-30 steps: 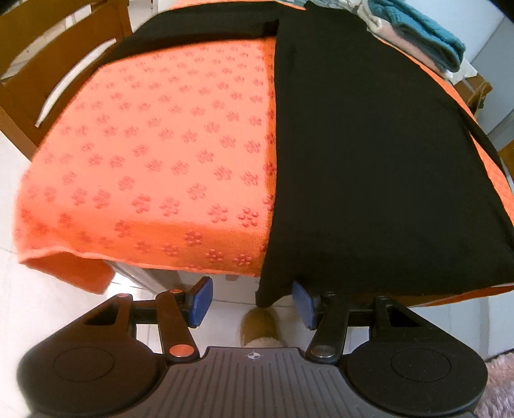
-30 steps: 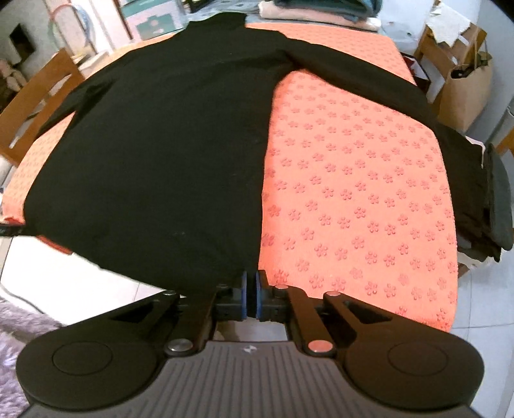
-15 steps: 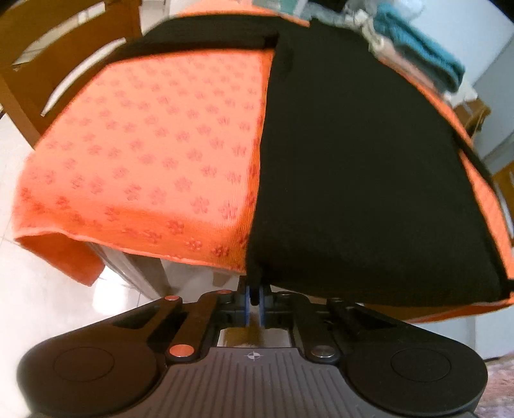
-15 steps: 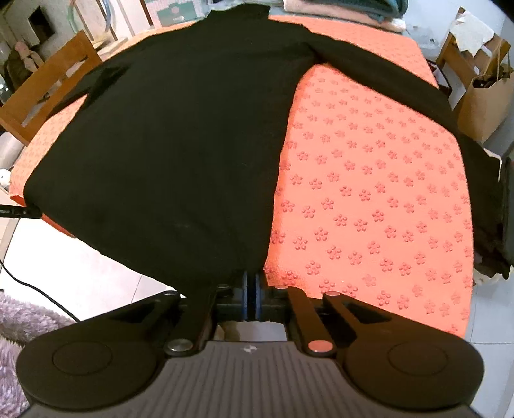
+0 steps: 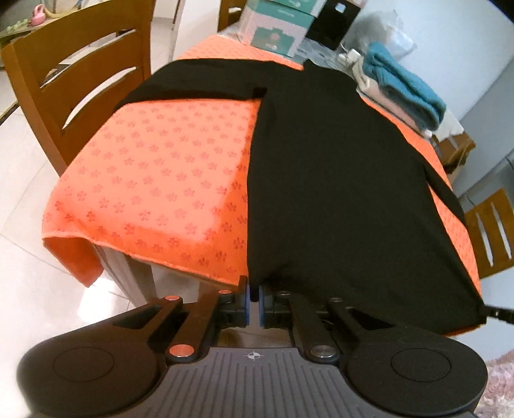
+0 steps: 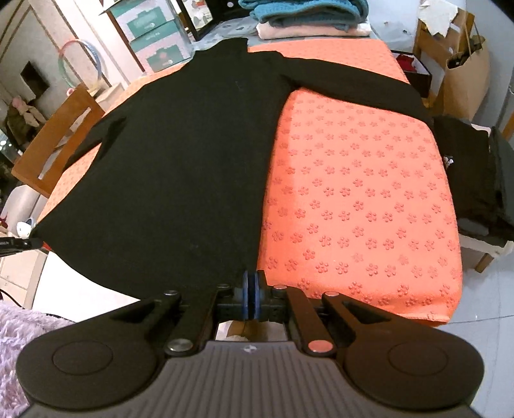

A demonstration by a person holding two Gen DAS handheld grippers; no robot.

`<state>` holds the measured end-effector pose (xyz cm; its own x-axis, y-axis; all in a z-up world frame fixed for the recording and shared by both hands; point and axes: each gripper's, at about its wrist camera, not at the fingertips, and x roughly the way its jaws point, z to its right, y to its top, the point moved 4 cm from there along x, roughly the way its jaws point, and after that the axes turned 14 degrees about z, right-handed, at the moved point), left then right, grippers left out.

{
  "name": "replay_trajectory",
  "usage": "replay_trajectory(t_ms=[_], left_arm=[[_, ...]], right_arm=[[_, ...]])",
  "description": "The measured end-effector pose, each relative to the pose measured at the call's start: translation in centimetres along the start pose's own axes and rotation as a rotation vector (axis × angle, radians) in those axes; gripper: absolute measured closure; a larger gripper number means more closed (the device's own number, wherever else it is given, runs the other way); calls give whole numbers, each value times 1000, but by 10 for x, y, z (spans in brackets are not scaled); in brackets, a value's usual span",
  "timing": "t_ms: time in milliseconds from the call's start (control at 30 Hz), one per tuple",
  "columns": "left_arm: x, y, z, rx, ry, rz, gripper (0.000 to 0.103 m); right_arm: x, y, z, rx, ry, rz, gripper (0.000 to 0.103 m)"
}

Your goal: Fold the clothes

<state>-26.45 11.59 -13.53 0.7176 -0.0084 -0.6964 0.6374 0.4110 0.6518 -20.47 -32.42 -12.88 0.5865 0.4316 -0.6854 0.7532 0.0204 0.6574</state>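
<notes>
**Both hem corners gripped; first fold not yet made**

A black long-sleeved top lies spread flat on the table's orange flower-patterned cloth, neck toward the far end and hem at the near edge. All positions below are given relative to this garment.

The left gripper is clenched on the hem corner at the garment's left side, with a narrow tuck of black fabric visible between the blue pads. The right gripper is clamped on the opposite hem corner; its pads meet with the fabric edge pinched between them. The left gripper's jaws have just been closing onto the cloth.

Judgement: the step in hand is the pick-up of the hem ahead of a lengthwise fold. The next move calls for both corners to rise together and travel toward the neck at an even pace, keeping the hem taut so the body does not bunch. The sleeves remain extended and may trail if not tucked.

The left wrist view shows the left sleeve lying across the table beyond the bare cloth, and a wooden chair left of the garment. The right wrist view alone shows the right sleeve running off the table's right edge, dark items piled past that sleeve, and the folded stack beyond the neck.
</notes>
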Motion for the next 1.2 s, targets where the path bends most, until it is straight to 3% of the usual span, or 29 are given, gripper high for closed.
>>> replay_trajectory(t_ms=[133,333,700,1200], left_arm=[[-2,2,5,-20,-1,-18,96],[-6,26,18,-47,-64,22,96],[27,113,-2,-295,-141,168,96],[122,187,3,-260,-125,127,96]], right_arm=[[0,3,0,29,11,6,99],[-4,19,-5,113,29,48,99],[0,89,19,305,-94,258,100],[89,172,48,335,-240,317,102]])
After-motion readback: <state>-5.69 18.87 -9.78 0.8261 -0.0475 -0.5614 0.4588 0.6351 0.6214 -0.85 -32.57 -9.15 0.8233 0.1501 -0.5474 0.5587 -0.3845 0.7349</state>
